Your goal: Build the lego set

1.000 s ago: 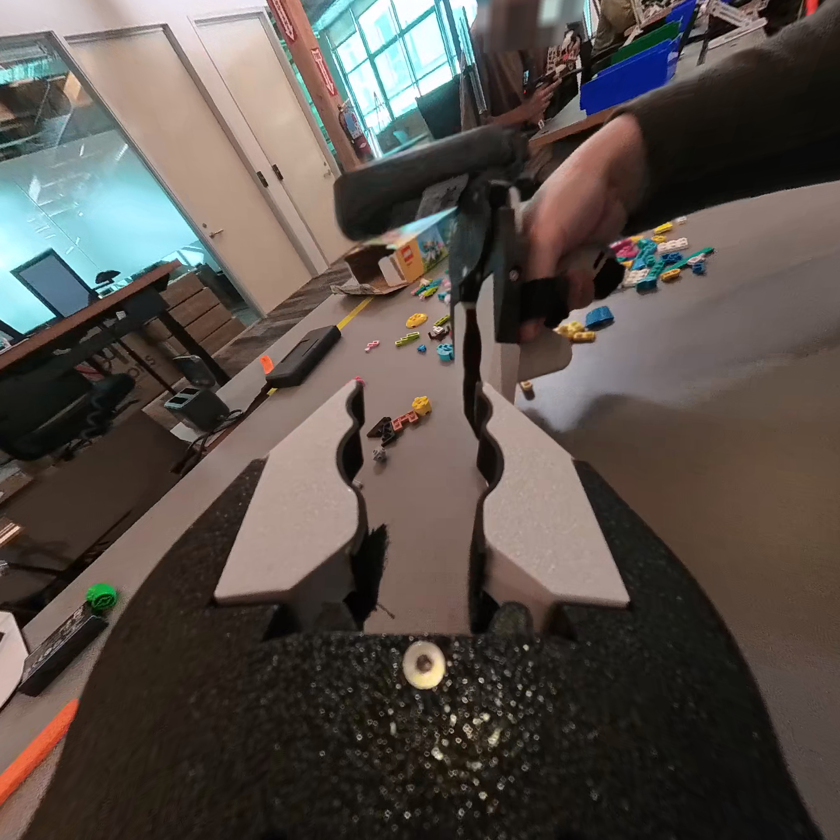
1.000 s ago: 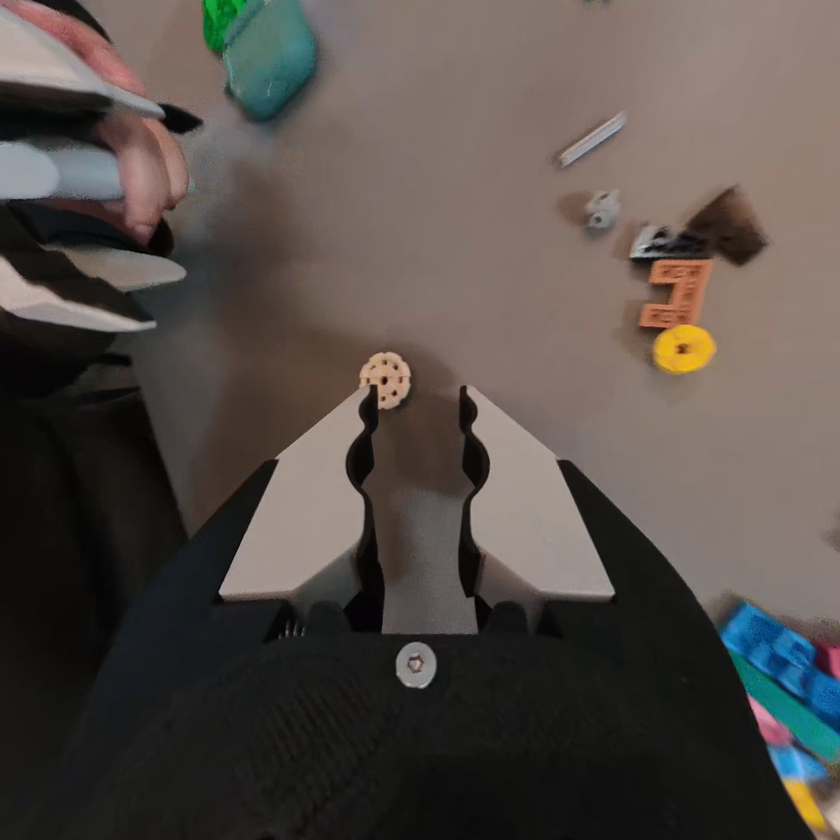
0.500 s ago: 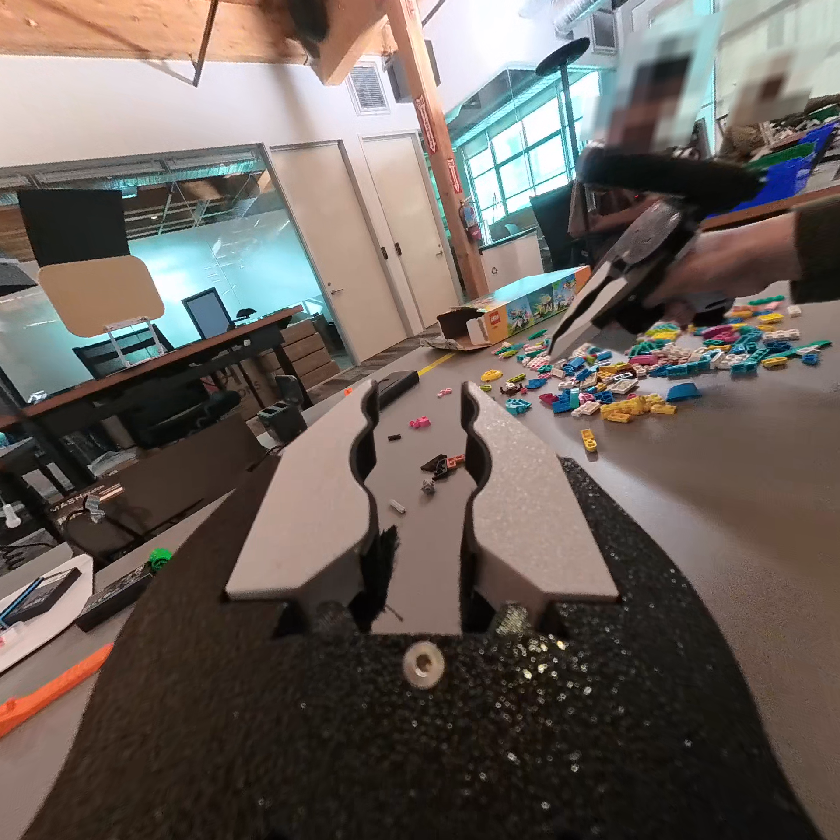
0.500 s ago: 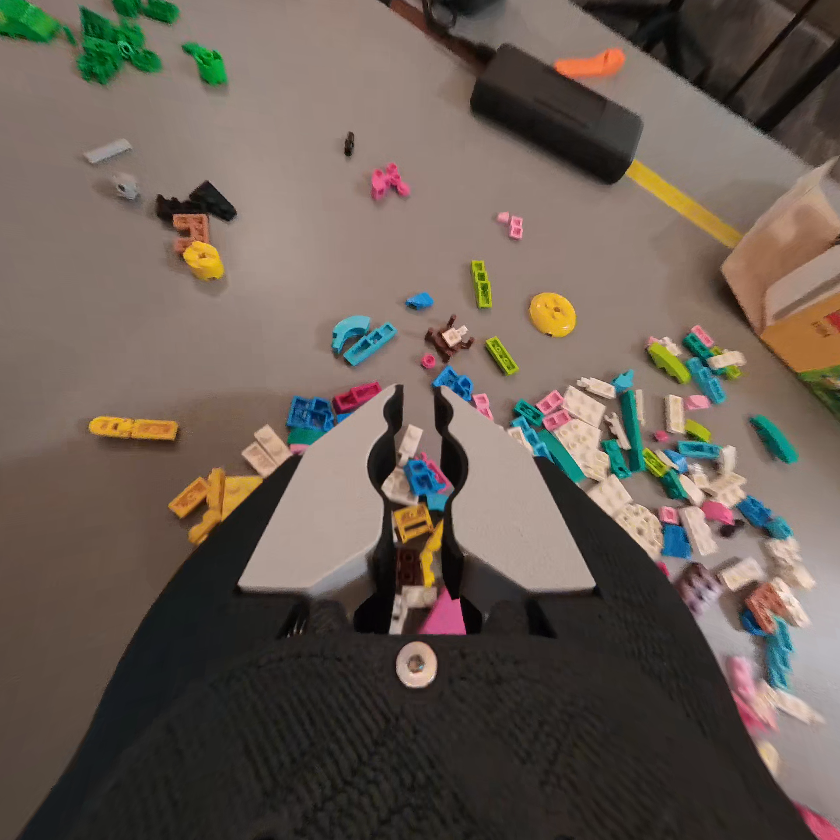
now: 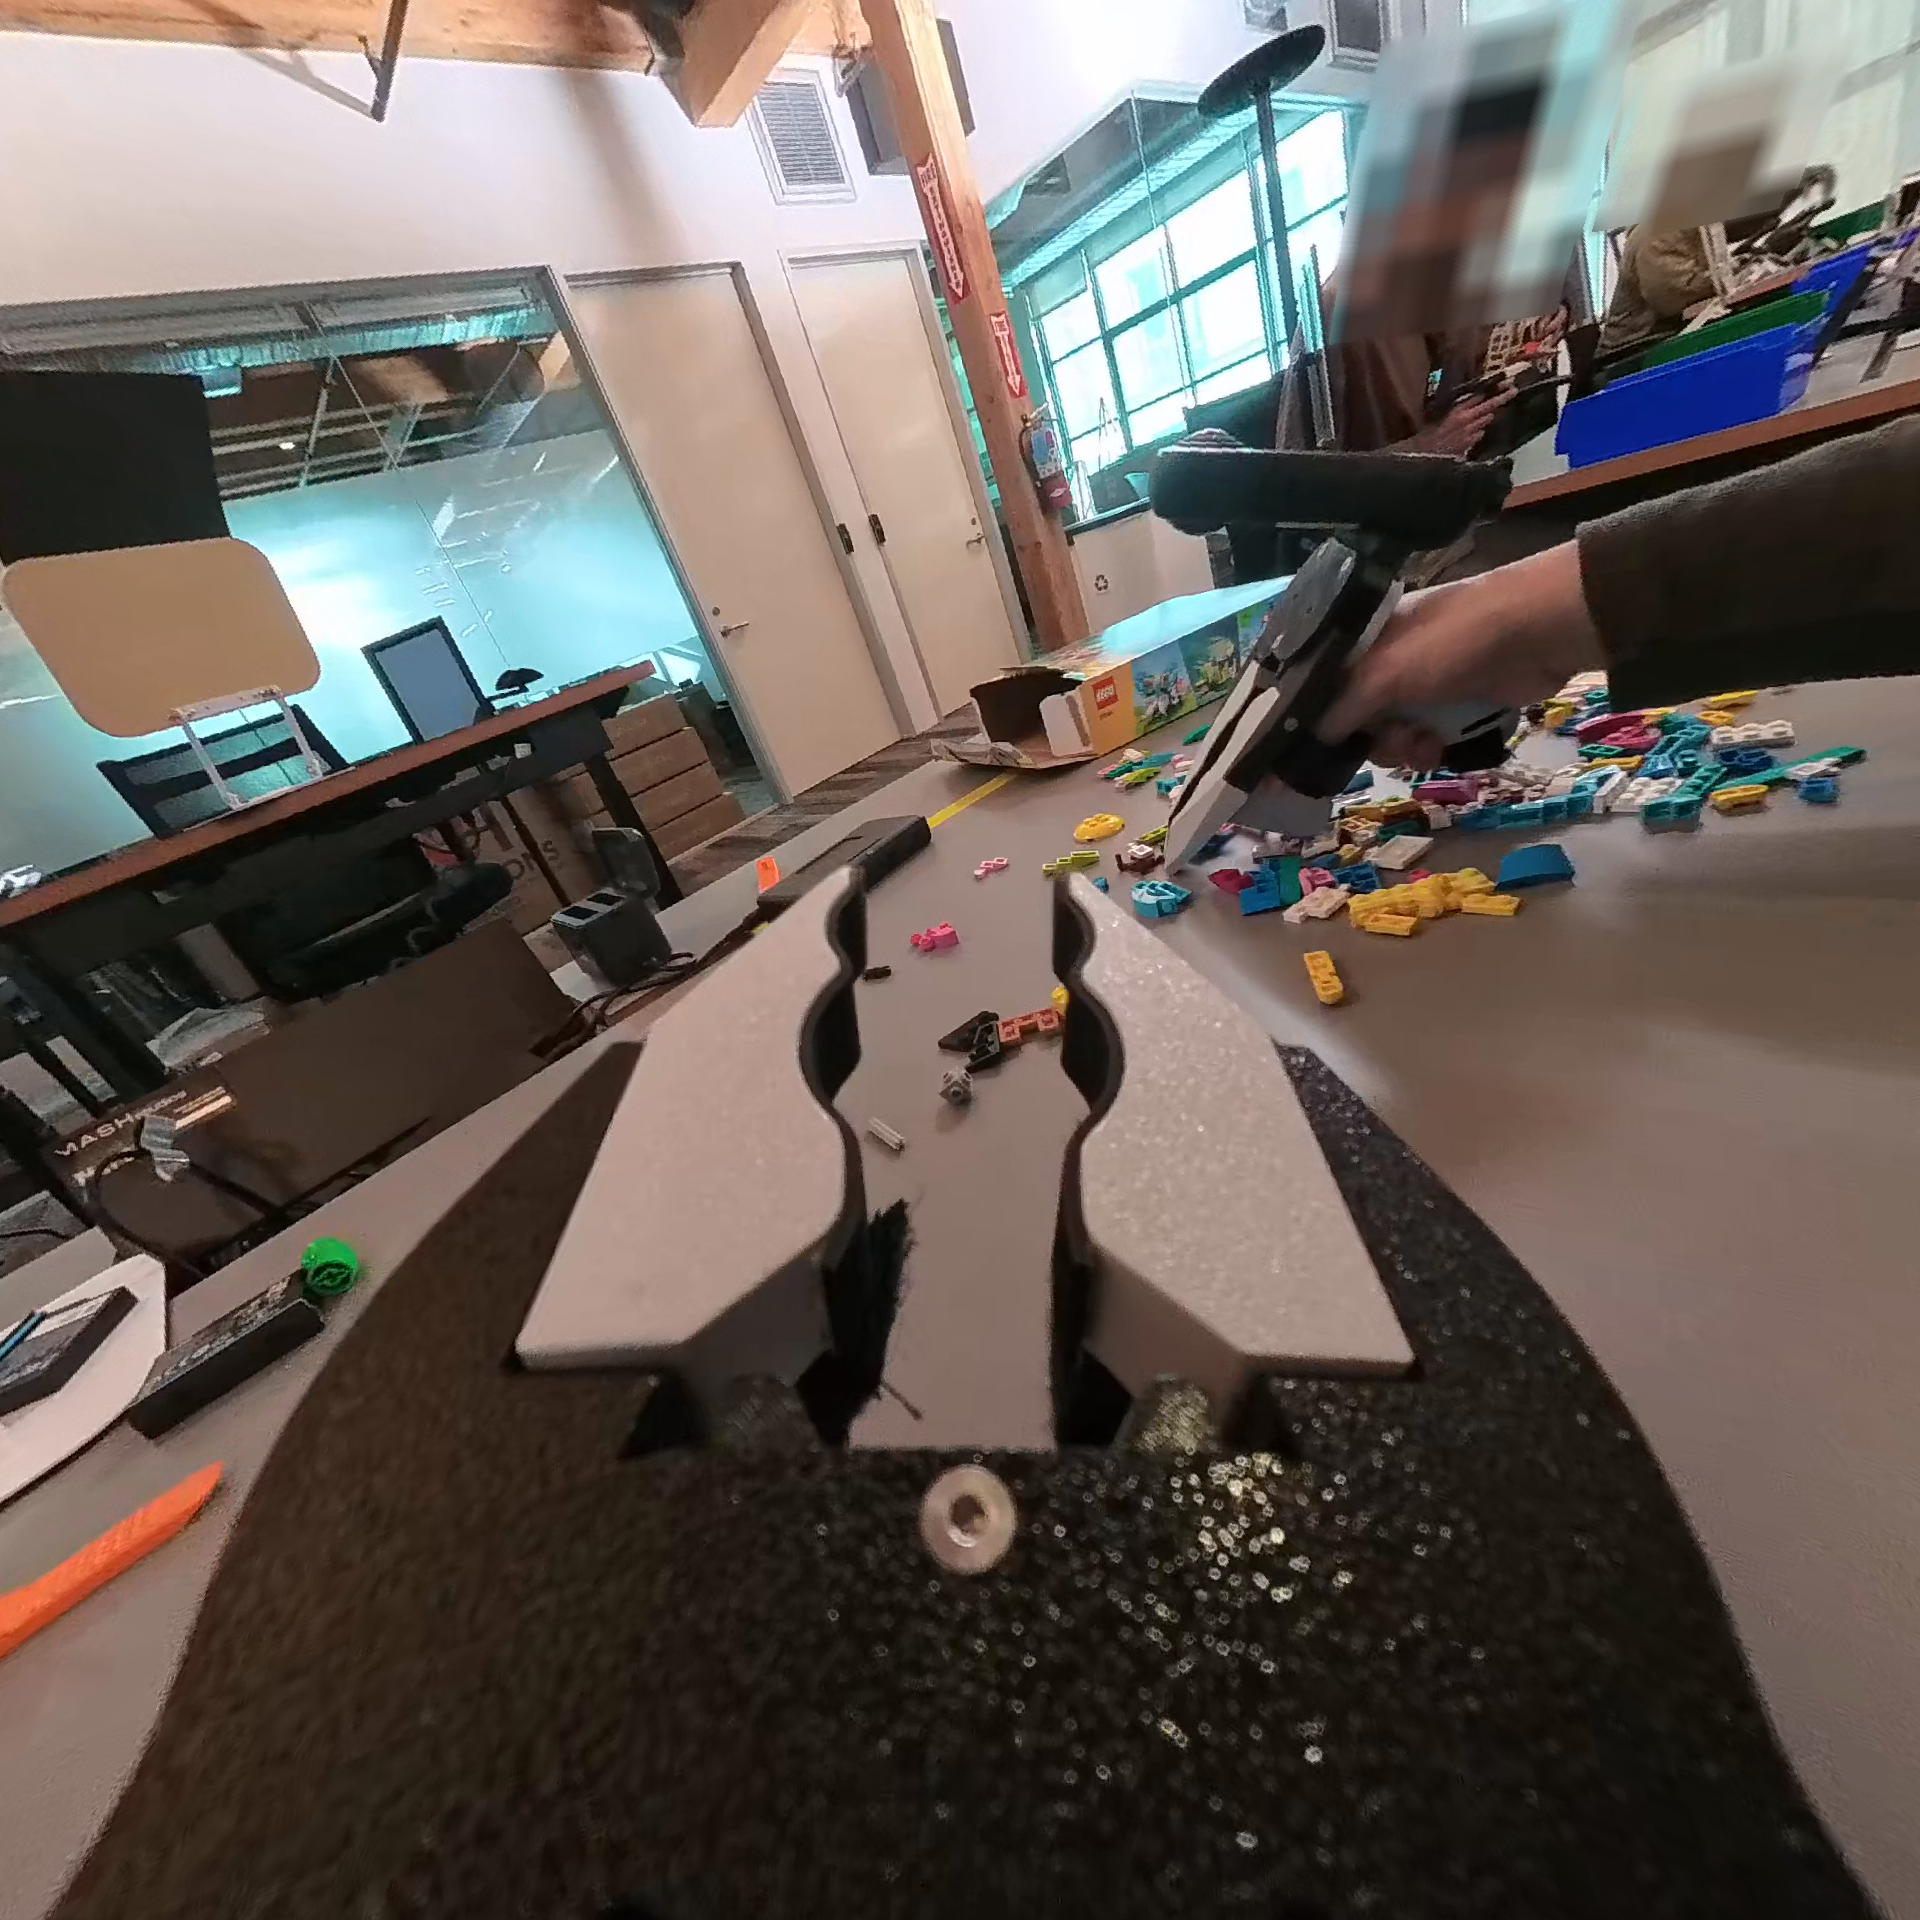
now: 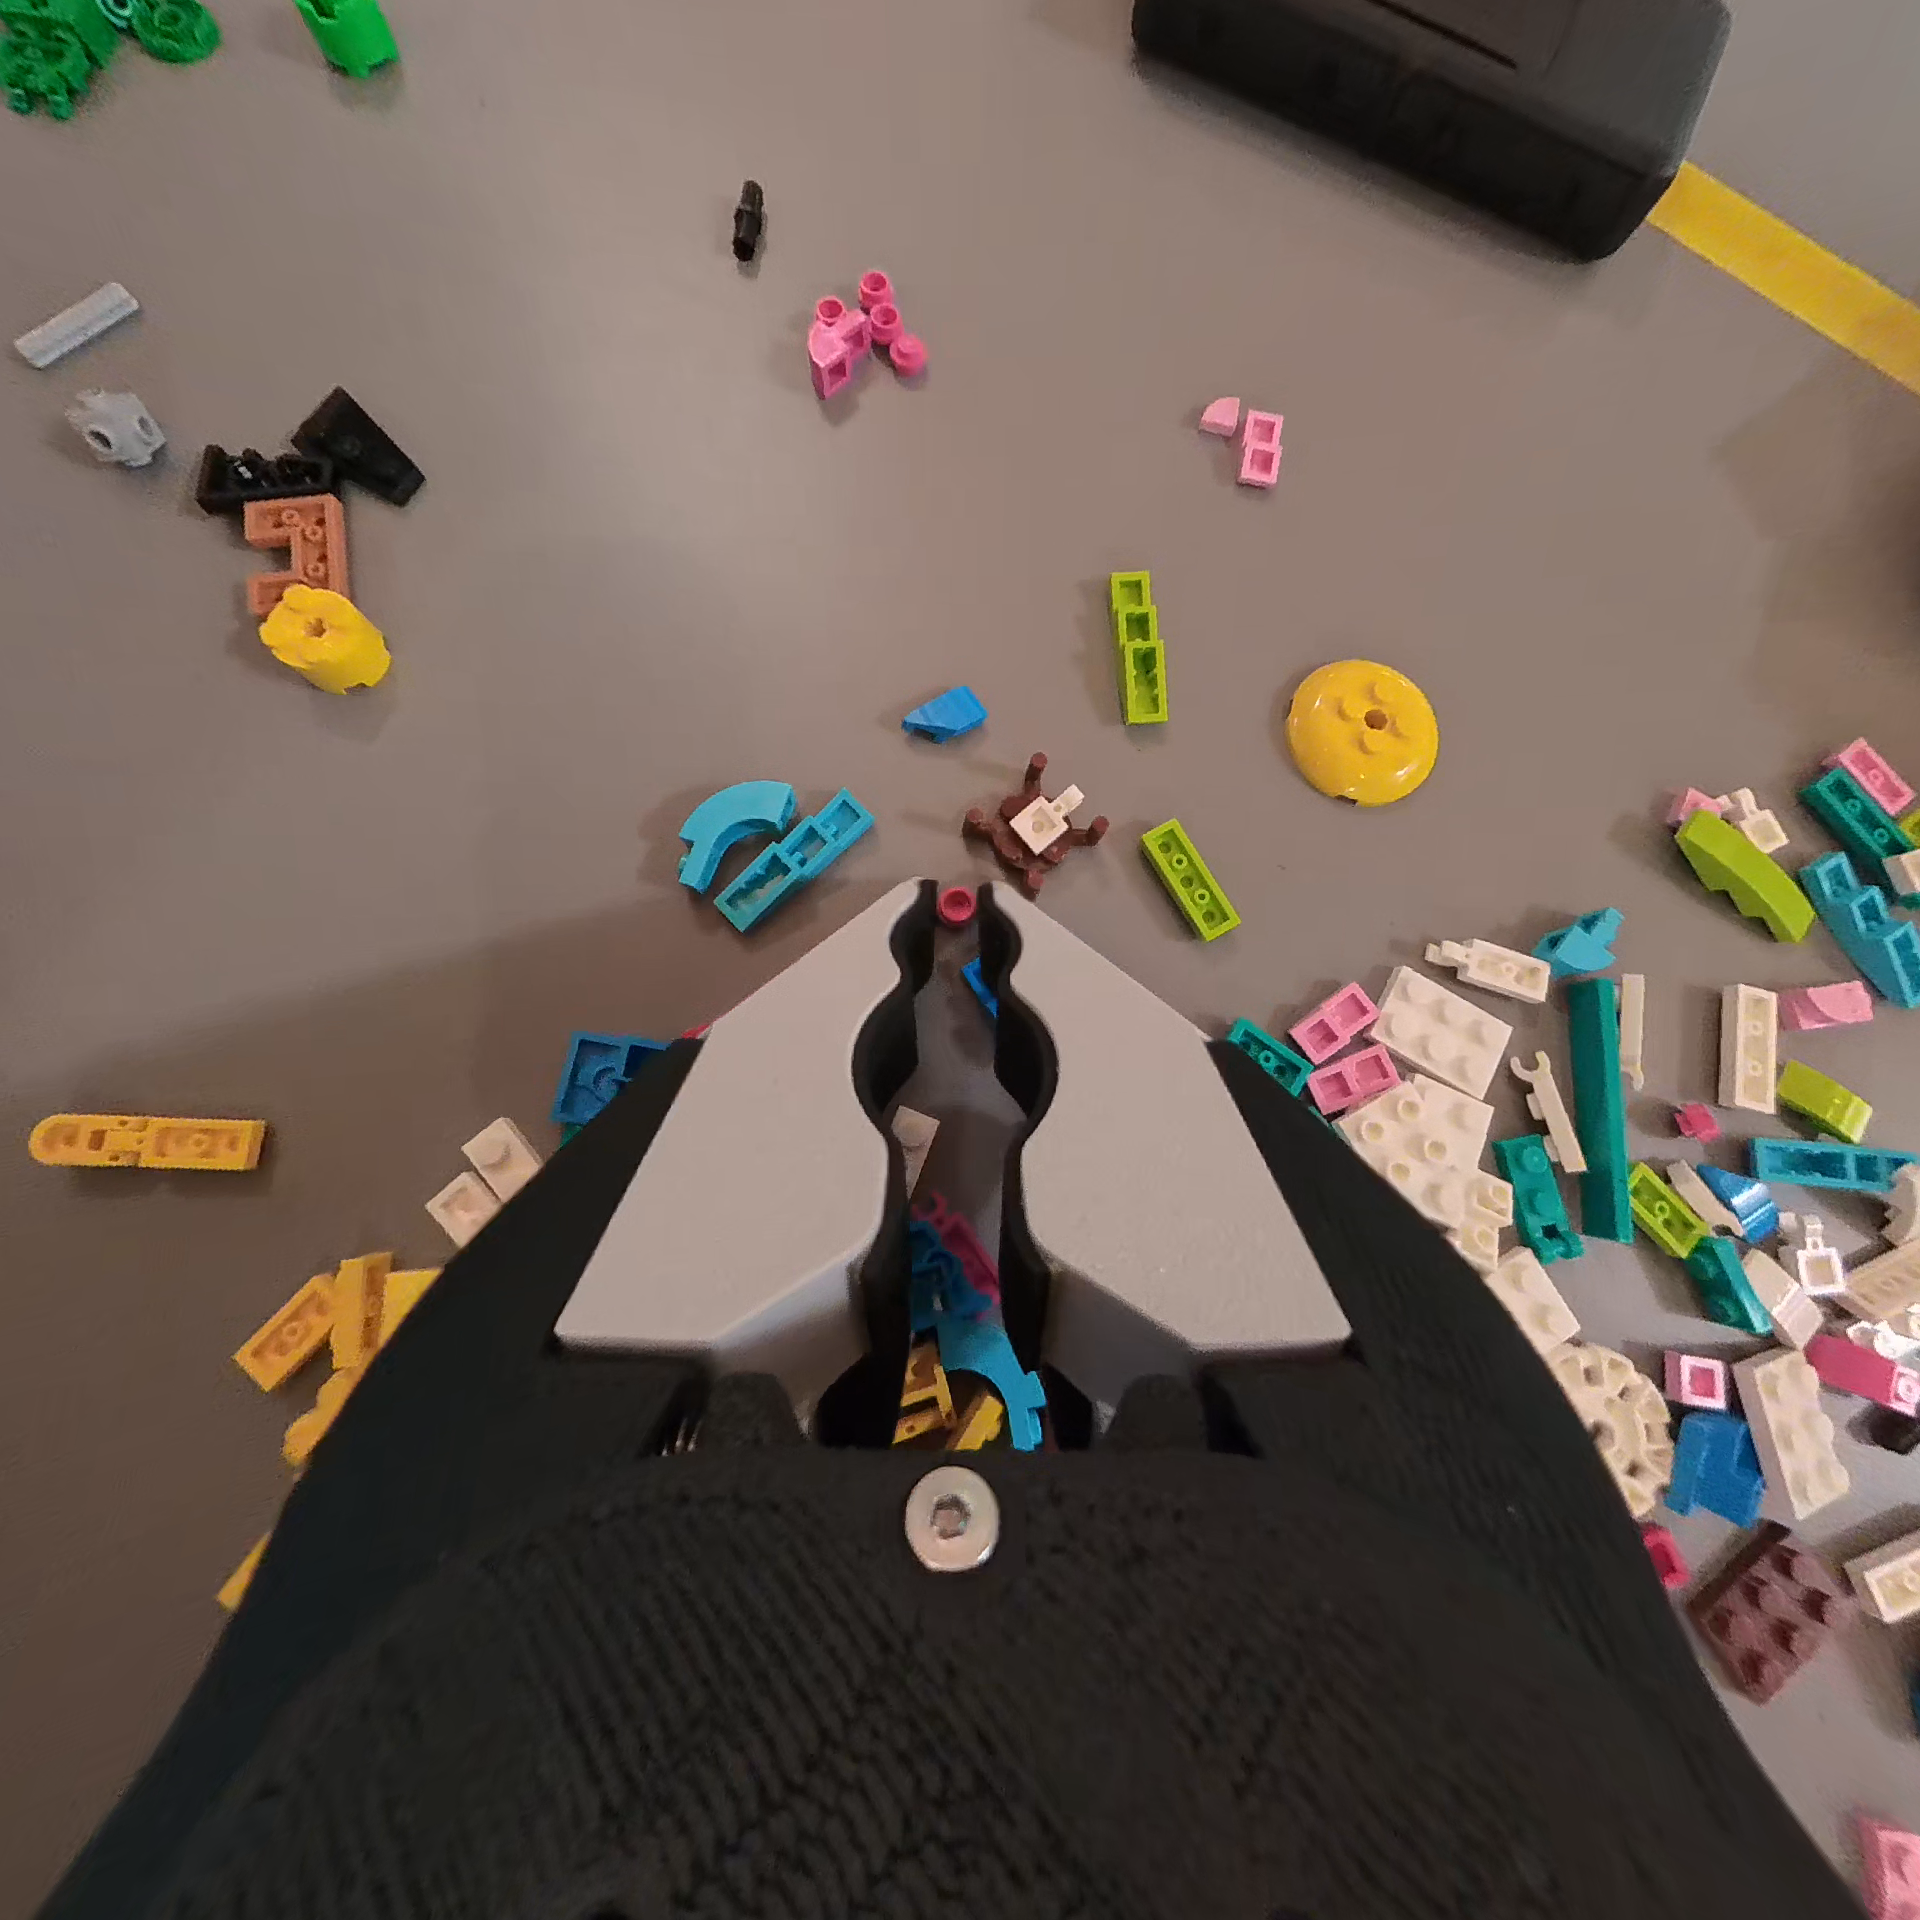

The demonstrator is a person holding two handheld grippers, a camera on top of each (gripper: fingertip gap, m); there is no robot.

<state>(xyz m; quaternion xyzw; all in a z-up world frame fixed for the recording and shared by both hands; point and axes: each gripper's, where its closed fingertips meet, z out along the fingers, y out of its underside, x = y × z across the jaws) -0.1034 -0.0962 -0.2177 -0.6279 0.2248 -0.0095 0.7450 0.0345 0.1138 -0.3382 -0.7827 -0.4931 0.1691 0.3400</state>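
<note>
Right gripper point(image 6: 954, 902) fingers nearly clenched, small red round stud point(image 6: 954, 902) sits right between their tips on desk point(image 6: 623, 623); left gripper point(image 5: 956, 894) released, empty, well apart.

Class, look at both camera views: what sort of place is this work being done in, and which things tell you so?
Most likely an open-plan office or lab. The left wrist view shows a glass-walled meeting room, a desk with a monitor and office chairs behind the grey table, where loose Lego pieces lie scattered.
</note>
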